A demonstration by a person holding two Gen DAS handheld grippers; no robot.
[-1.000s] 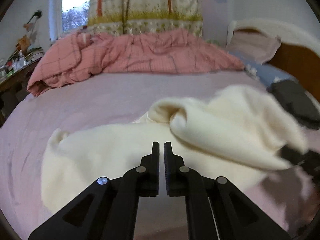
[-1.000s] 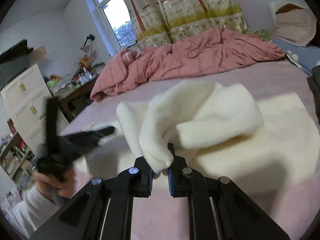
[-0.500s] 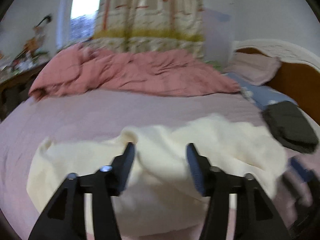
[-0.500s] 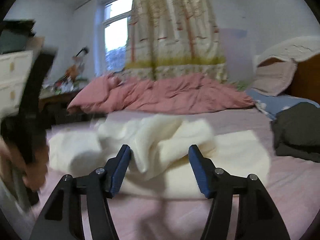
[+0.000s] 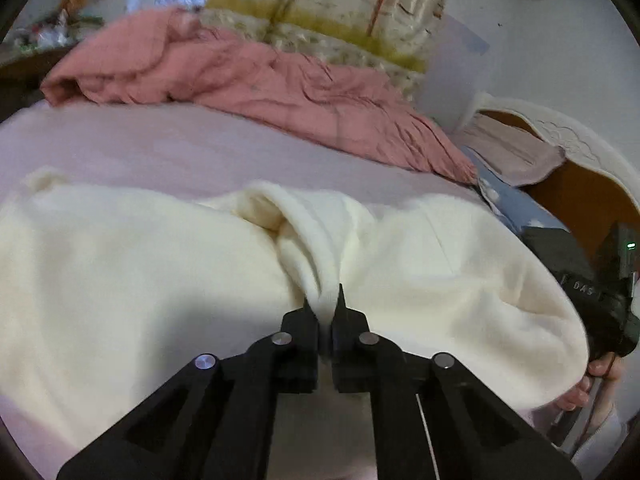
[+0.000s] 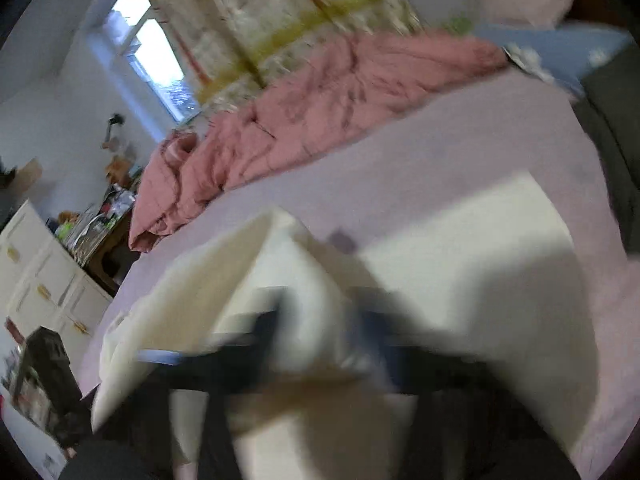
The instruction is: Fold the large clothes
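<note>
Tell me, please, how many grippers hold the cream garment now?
2. The left gripper pinches a fold at the cream garment middle; the right gripper, blurred and closing, has cloth between its jaws.

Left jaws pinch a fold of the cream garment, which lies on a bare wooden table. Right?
Not the surface. The left gripper does pinch a fold of the cream garment, but the garment lies on a bed with a pale pink sheet. The left wrist view shows it.
</note>
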